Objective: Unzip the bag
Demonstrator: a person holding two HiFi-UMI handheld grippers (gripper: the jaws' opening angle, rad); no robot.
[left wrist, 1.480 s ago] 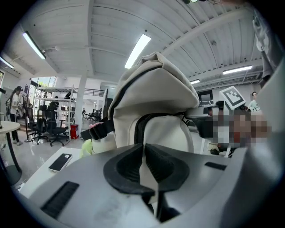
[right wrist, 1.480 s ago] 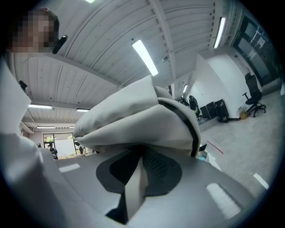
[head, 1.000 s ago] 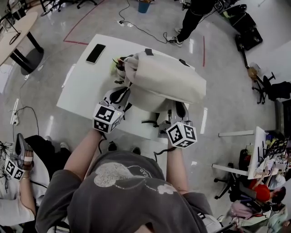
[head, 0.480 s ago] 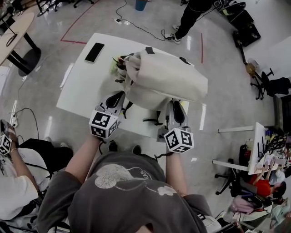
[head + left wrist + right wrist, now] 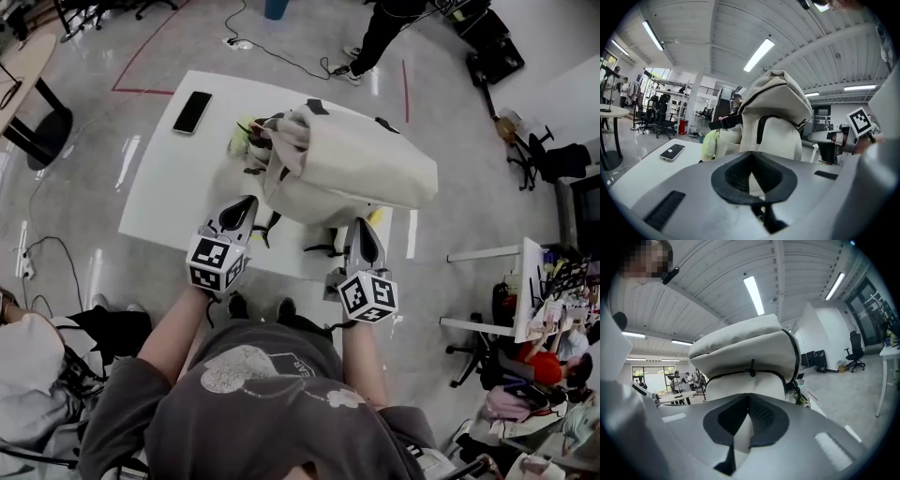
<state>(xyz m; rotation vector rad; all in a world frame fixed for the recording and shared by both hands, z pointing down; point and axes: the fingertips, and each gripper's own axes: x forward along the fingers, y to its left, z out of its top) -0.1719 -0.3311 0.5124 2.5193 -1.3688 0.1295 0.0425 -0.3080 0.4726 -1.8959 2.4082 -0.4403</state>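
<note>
The cream backpack (image 5: 356, 164) sat on the white surface (image 5: 173, 183), bulging toward the person. The left gripper (image 5: 246, 204) was at the bag's near left corner, just beside a black strap (image 5: 267, 225). The right gripper (image 5: 362, 230) was at the near right corner, and both pointed at the bag.

The left gripper's fingers (image 5: 733, 174) had just been closing and met at their tips. Pale cloth showed through the slit below the tips, but whether any of it was nipped could not be told. The right gripper's fingers (image 5: 764, 417) had likewise just closed until their tips touched. The black zip (image 5: 787, 357) and its pull (image 5: 752, 367) ran across the bag above and beyond them, not between them.

A yellow-green soft thing (image 5: 239, 141) lay against the bag's far left end. A black smartphone (image 5: 192, 112) lay well apart from the bag, near the surface's far left corner. Around the surface was a glossy grey floor (image 5: 84, 216) with a red line (image 5: 141, 58) and a trailing cable (image 5: 281, 56). A person (image 5: 380, 28) stood at the far side, and office chairs (image 5: 539, 159) and other desks (image 5: 23, 80) stood farther off.
</note>
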